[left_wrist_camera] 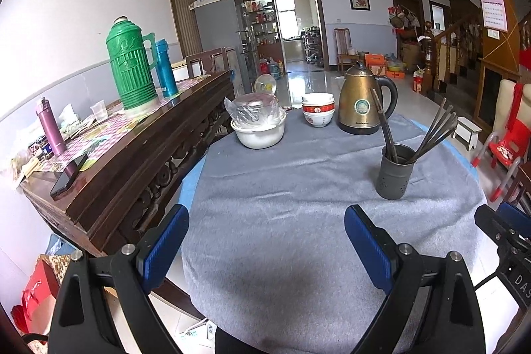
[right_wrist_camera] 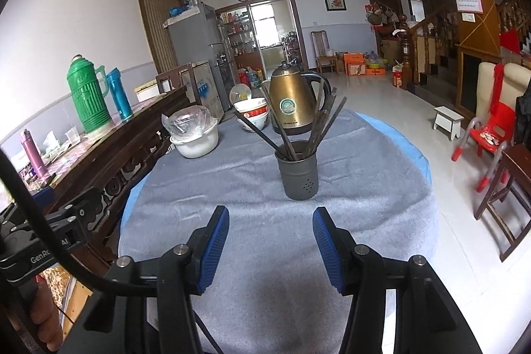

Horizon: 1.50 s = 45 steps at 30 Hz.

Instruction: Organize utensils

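Observation:
A dark grey perforated utensil holder (left_wrist_camera: 395, 173) (right_wrist_camera: 298, 170) stands on the grey tablecloth (left_wrist_camera: 282, 181) (right_wrist_camera: 265, 188). Several dark chopsticks (left_wrist_camera: 434, 131) (right_wrist_camera: 318, 125) stand in it, fanned out. My left gripper (left_wrist_camera: 267, 221) is open and empty, low over the near cloth, left of the holder. My right gripper (right_wrist_camera: 270, 224) is open and empty, just in front of the holder. Part of the right gripper shows at the right edge of the left wrist view (left_wrist_camera: 504, 234).
A gold electric kettle (left_wrist_camera: 363, 103) (right_wrist_camera: 292, 100), stacked bowls (left_wrist_camera: 318, 110) (right_wrist_camera: 253, 115) and a white pot with a plastic-wrapped lid (left_wrist_camera: 259, 125) (right_wrist_camera: 195, 135) stand at the far side. A wooden sideboard (left_wrist_camera: 132, 155) with a green thermos (left_wrist_camera: 131, 65) lies left.

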Each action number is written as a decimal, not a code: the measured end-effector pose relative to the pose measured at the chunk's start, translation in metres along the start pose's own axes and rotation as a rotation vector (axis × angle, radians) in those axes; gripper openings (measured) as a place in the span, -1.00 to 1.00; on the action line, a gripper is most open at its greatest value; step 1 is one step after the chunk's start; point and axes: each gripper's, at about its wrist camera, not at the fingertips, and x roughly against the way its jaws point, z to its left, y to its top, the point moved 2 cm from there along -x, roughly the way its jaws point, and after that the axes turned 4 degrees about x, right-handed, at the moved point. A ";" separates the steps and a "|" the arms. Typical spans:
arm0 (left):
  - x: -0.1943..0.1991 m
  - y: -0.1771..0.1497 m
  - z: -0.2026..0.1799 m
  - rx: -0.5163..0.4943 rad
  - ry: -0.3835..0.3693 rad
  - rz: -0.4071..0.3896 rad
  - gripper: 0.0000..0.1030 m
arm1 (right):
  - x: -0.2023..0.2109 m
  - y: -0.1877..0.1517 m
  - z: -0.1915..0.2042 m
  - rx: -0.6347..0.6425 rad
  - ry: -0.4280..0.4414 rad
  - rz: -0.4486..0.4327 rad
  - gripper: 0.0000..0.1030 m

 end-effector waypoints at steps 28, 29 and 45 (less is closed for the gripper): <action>0.004 -0.005 0.025 0.051 0.002 -0.011 0.84 | 0.001 0.004 0.021 0.002 -0.023 0.002 0.10; 0.004 -0.005 0.024 0.051 0.002 -0.010 0.84 | 0.001 0.004 0.022 0.003 -0.024 0.002 0.10; 0.004 -0.004 0.024 0.046 0.001 -0.013 0.84 | -0.001 0.005 0.019 -0.011 -0.033 0.002 0.10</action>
